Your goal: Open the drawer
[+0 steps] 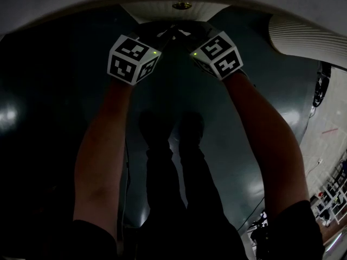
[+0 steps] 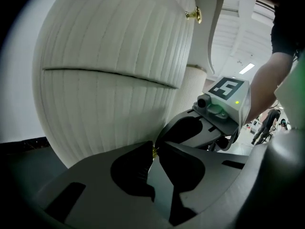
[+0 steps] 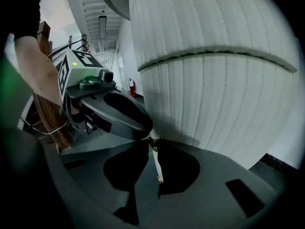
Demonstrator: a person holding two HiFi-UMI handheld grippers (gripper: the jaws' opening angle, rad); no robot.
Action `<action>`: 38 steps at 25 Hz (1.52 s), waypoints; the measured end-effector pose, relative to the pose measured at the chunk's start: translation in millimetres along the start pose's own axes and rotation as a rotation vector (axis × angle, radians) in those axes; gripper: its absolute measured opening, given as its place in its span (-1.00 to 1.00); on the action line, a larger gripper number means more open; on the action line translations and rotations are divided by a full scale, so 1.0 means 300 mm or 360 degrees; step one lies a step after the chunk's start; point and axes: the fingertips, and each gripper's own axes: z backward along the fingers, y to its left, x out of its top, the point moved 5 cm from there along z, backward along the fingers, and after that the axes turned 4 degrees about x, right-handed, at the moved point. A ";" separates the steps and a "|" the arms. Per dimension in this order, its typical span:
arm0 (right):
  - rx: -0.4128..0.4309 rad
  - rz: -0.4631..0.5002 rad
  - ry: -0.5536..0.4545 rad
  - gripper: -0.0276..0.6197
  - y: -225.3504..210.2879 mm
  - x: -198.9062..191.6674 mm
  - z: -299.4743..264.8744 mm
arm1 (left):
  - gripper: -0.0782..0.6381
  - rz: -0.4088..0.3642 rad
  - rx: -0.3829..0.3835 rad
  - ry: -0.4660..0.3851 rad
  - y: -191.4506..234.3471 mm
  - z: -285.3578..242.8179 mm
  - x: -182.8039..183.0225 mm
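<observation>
Both grippers at the drawer, seen from above and along each pair of jaws.

My left gripper (image 2: 153, 151) has its jaws drawn fully together, the tips pinching a small brass knob (image 2: 154, 150) that sits on the lower, white ribbed drawer (image 2: 105, 118). Only a sliver of brass shows between the dark jaw tips. My right gripper (image 3: 153, 143) is closed in the same way on that knob, which again shows as a fleck of brass at the tips, hard against the ribbed front. Each gripper view shows the other gripper coming in from the side, its tip meeting the same spot — the two are touching or very nearly so.

The drawer front is bowed outward and vertically fluted. A thin dark seam (image 2: 109, 75) separates it from the upper front (image 2: 119, 27), which carries a second brass knob (image 2: 194, 15), well above my jaws and untouched. I cannot tell from these views whether the lower drawer stands proud of the upper one.

In the head view my two forearms (image 1: 100, 156) reach forward over a dark, glossy floor (image 1: 38, 118), the marker cubes (image 1: 133, 58) close beside each other — both grippers converge just below the white curved front at the top of the picture.
</observation>
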 end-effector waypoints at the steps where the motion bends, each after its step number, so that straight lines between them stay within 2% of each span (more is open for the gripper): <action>1: 0.0004 0.0015 0.0010 -0.86 -0.003 -0.009 -0.002 | -0.64 -0.0013 -0.0015 0.0000 -0.005 -0.005 0.001; 8: 0.0052 0.0070 0.0024 -0.86 0.061 -0.030 0.010 | -0.66 -0.0071 -0.0063 0.0029 -0.057 0.025 -0.019; 10: 0.0056 0.0076 0.0002 -0.86 0.087 -0.032 0.022 | -0.66 -0.0068 -0.0048 -0.0006 -0.087 0.062 -0.009; 13: 0.0058 0.0061 -0.0014 -0.86 0.087 -0.027 0.047 | -0.66 0.0008 0.0009 -0.0160 -0.124 0.133 0.082; 17: 0.0064 0.0041 -0.0011 -0.86 0.103 -0.009 0.074 | -0.66 0.0214 0.0134 -0.0425 -0.140 0.286 0.212; 19: 0.0062 0.0032 -0.0006 -0.86 0.117 -0.007 0.077 | -0.66 0.0285 0.0208 -0.0504 -0.131 0.345 0.248; 21: 0.0051 0.0014 -0.0008 -0.86 0.118 0.002 0.071 | -0.71 0.0269 0.0257 -0.0498 -0.109 0.365 0.267; 26: -0.0006 -0.0038 -0.0041 -0.86 0.120 0.001 0.054 | -0.75 0.0223 0.0268 -0.0458 -0.082 0.358 0.266; 31: -0.0006 0.0013 0.0005 -0.86 0.149 -0.063 0.045 | -0.75 0.0312 0.0349 -0.0425 -0.081 0.307 0.235; 34: 0.0032 0.0036 0.0036 -0.86 0.212 -0.129 0.053 | -0.75 0.0326 0.0380 -0.0475 -0.080 0.299 0.244; 38: 0.0035 0.0028 0.0037 -0.86 0.287 -0.202 0.072 | -0.75 0.0224 0.0385 -0.0557 -0.103 0.300 0.308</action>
